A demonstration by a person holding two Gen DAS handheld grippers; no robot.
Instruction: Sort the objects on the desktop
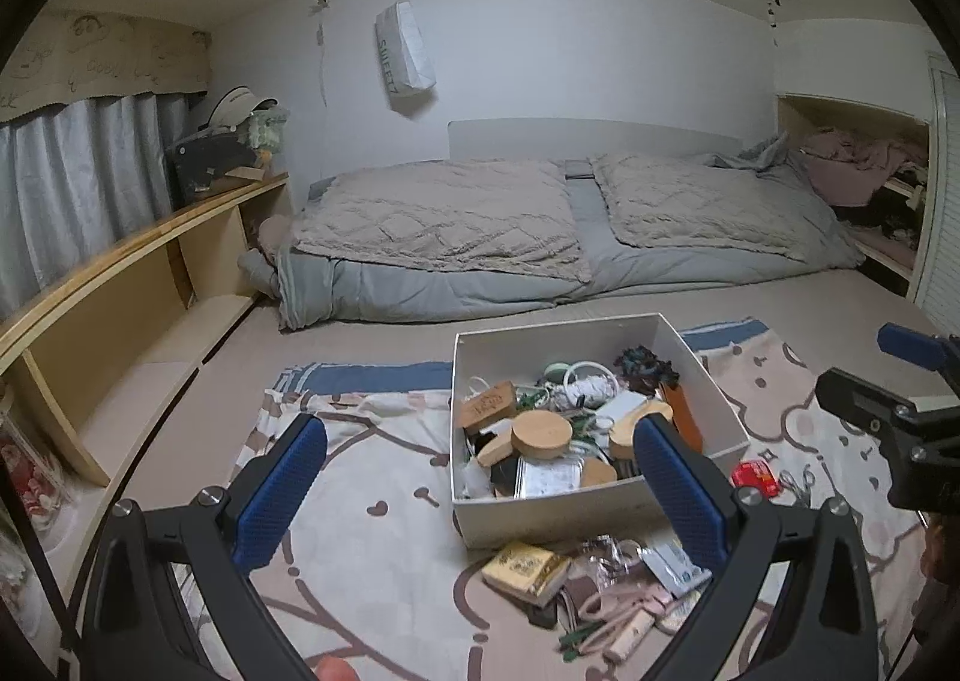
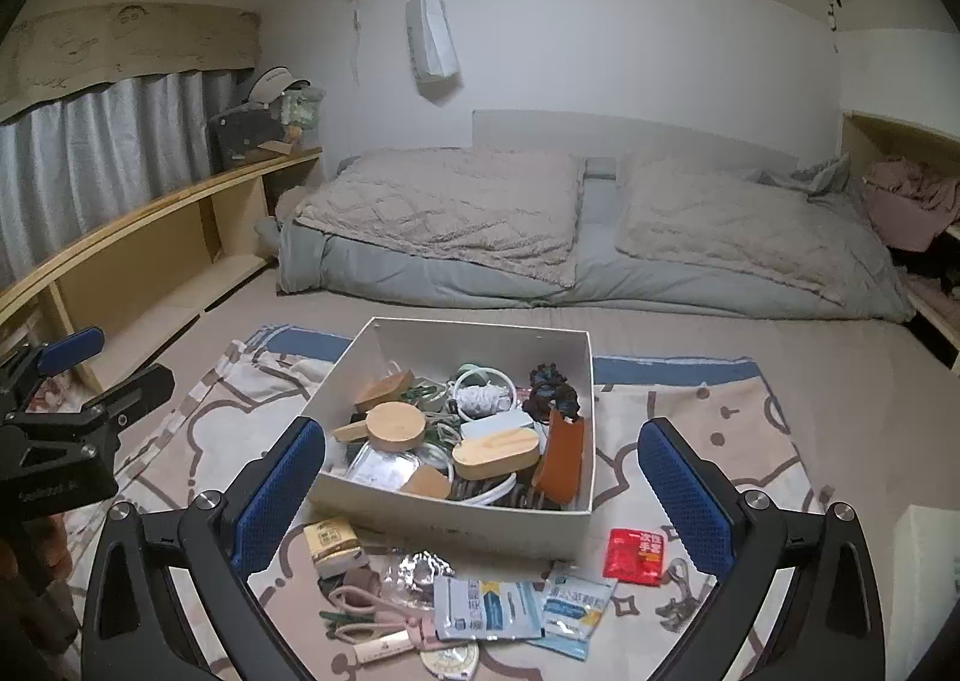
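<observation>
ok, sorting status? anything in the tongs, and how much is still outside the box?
Done: the white box already holds a heap, including a round wooden lid and an orange pouch. In hand: nothing; the left tongs and right tongs are both open and empty. Left: a red packet, blue-white sachets, a yellow box and pink items lie on the cloth in front of the box.

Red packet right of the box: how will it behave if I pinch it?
The red packet lies flat on the patterned cloth, so probably thin, light and floppy. Its glossy film may slip, and the low edge gives little to catch. The right gripper has its jaws wide apart.
</observation>
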